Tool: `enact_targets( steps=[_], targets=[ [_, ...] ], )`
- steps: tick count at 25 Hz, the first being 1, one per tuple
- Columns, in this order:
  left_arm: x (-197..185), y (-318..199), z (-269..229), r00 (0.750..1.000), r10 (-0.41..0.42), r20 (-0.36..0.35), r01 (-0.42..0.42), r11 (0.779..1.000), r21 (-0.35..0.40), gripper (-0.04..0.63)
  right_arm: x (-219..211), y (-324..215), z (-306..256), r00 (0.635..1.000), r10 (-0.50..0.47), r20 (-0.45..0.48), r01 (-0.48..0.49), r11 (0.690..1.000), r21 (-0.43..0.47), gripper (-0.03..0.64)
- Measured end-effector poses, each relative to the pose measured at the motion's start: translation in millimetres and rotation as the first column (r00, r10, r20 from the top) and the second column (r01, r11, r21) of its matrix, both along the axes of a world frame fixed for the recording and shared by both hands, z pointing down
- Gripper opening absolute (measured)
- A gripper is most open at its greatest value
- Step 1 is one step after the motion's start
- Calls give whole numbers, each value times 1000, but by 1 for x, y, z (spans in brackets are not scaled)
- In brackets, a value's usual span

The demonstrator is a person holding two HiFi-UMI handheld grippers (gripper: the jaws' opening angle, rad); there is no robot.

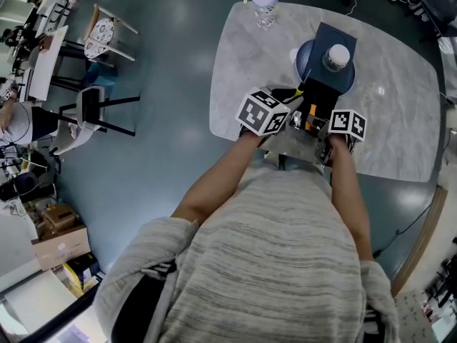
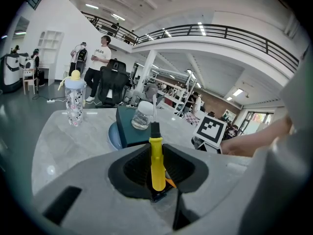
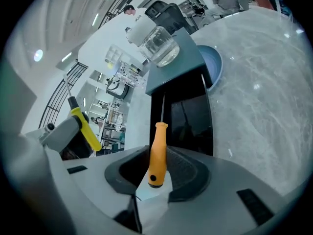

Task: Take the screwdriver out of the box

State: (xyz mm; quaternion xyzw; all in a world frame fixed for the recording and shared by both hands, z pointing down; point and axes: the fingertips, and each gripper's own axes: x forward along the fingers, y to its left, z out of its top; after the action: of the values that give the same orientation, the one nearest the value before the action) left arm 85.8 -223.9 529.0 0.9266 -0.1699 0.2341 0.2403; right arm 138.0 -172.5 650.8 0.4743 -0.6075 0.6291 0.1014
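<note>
A yellow-handled screwdriver [image 2: 157, 160] stands upright between the jaws of my left gripper [image 2: 157, 174], which is shut on its handle, shaft pointing away. My right gripper [image 3: 157, 169] is shut on an orange-handled screwdriver [image 3: 157, 151]. Its thin shaft points at the open black inside of the dark box [image 3: 190, 117]. In the head view both grippers [image 1: 289, 113] [image 1: 320, 126] sit side by side at the near end of the box [image 1: 325, 70]. The left gripper with its yellow screwdriver [image 3: 84, 126] also shows at the left of the right gripper view.
A clear jar with a white lid [image 3: 157, 42] stands on the box's teal top, over a blue plate [image 3: 213, 65]. A drinking bottle with a yellow cap [image 2: 75, 102] stands at the far edge of the marble table [image 1: 400, 106]. Chairs stand on the floor to the left.
</note>
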Motion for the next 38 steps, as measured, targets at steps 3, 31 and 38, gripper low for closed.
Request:
enact_targets(
  steps=[3, 31, 38],
  targets=[
    [0, 1, -2, 1000, -2, -3, 2, 1000, 1, 87, -2, 3, -8, 1000, -13, 4, 13, 999, 30, 110],
    [21, -5, -52, 996, 6, -90, -2, 999, 44, 87, 22, -37, -140, 1000, 8, 17, -17, 824, 566, 110],
    [24, -5, -74, 991, 9, -133, 1, 997, 79, 87, 20, -41, -185, 998, -3, -70, 51, 717, 695, 110]
  ],
)
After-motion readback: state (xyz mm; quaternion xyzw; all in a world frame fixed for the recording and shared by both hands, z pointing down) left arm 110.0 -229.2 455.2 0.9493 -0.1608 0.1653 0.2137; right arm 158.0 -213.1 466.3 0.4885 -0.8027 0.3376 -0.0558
